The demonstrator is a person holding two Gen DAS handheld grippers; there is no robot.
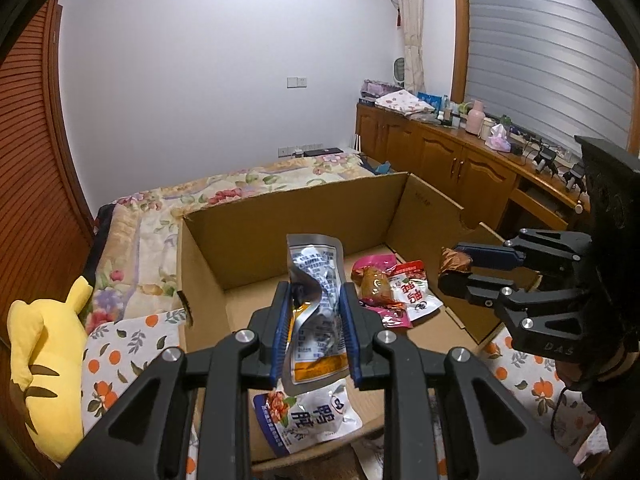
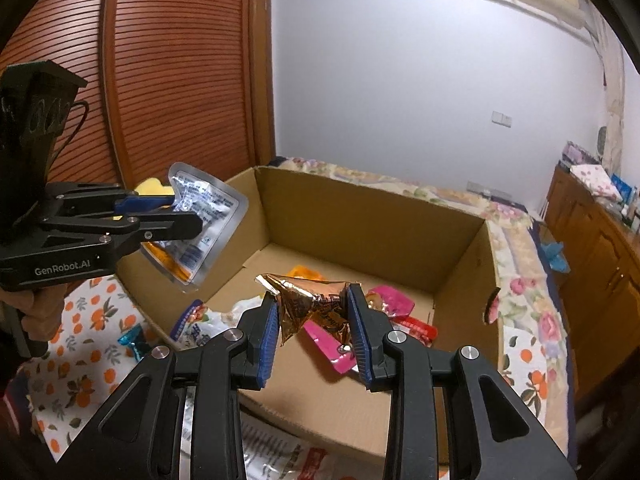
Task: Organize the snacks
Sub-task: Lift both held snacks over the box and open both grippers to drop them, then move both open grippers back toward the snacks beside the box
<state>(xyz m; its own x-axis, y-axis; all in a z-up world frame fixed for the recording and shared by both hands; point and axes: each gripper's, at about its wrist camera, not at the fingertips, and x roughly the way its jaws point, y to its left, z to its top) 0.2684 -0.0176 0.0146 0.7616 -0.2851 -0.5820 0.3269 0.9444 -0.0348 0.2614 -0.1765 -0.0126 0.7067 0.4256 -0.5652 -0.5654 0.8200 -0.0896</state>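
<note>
Since both packets already hang over the cardboard box (image 1: 280,216), we do best to lower each one close to the bare floor of the box before letting go, so they land flat and do not slide onto the rim or bounce out onto the orange-print sheet (image 2: 80,360) beside it. We would set them on the empty stretch of cardboard rather than on the pile of pink and red-and-white snack bags (image 1: 394,292) lying at the right side. Our left gripper (image 1: 315,328) reaches forward over the near wall, roughly level, its blue pads pressed in on the sides of a silver foil packet (image 1: 316,280), which stands upright between them and buckles in the middle. Our right gripper (image 2: 314,334) is held above the box, tipped a little downward, and its fingers pinch a crumpled copper-coloured wrapper (image 2: 316,300), clear of the bags below it.
</note>
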